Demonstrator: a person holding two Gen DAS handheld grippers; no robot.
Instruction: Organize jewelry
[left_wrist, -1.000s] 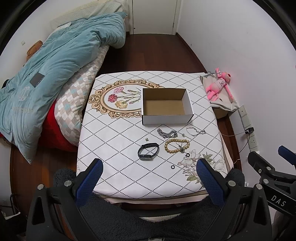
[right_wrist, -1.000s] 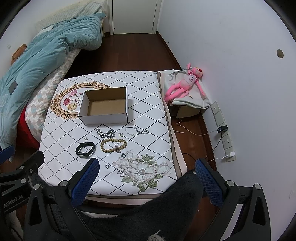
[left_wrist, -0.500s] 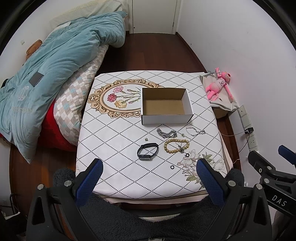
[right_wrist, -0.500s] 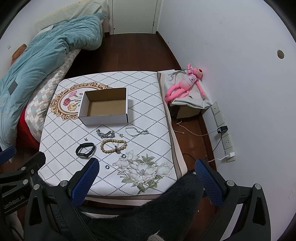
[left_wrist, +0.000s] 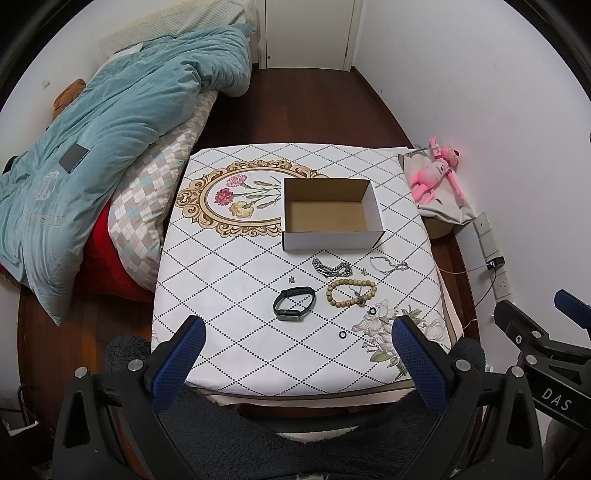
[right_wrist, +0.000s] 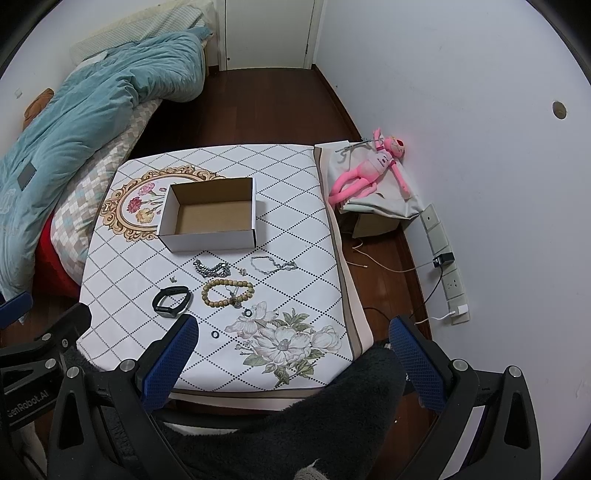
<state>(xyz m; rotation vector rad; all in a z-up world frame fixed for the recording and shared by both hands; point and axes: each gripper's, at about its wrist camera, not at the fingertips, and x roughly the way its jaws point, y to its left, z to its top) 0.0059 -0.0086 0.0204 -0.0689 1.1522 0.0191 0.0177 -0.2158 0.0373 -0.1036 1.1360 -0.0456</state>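
While both grippers hang back off the near table edge, each wrist view covers something the other misses. Left wrist view: more of the teal duvet (left_wrist: 110, 147) and bed on the left, plus the right gripper's body poking in at the far right edge. Right wrist view: wall sockets (right_wrist: 445, 258) with a plugged charger, a round hole in the wall (right_wrist: 559, 109), and the left gripper's body at the lower left.

Left gripper (left_wrist: 295, 365): fingers wide apart, nothing between them. Right gripper (right_wrist: 295, 363): same, spread wide and empty.

Count on the table (left_wrist: 221, 258), left to right:
- 1 black fitness band (left_wrist: 294, 303)
- 1 open white cardboard box (left_wrist: 330, 214), empty, behind the jewelry
- 1 chunky silver chain bracelet (left_wrist: 332, 267)
- 1 wooden bead bracelet (left_wrist: 351, 293)
- 2 small black rings (left_wrist: 342, 334), nearest the grippers, apart from each other
- 1 thin silver bracelet (left_wrist: 388, 265)
- 2 tiny metal bits, possibly earrings; too small to tell

All jewelry lies loose between box and near edge, none in the box. 1 pink plush toy (right_wrist: 369, 173) lies on a covered box right of the table.
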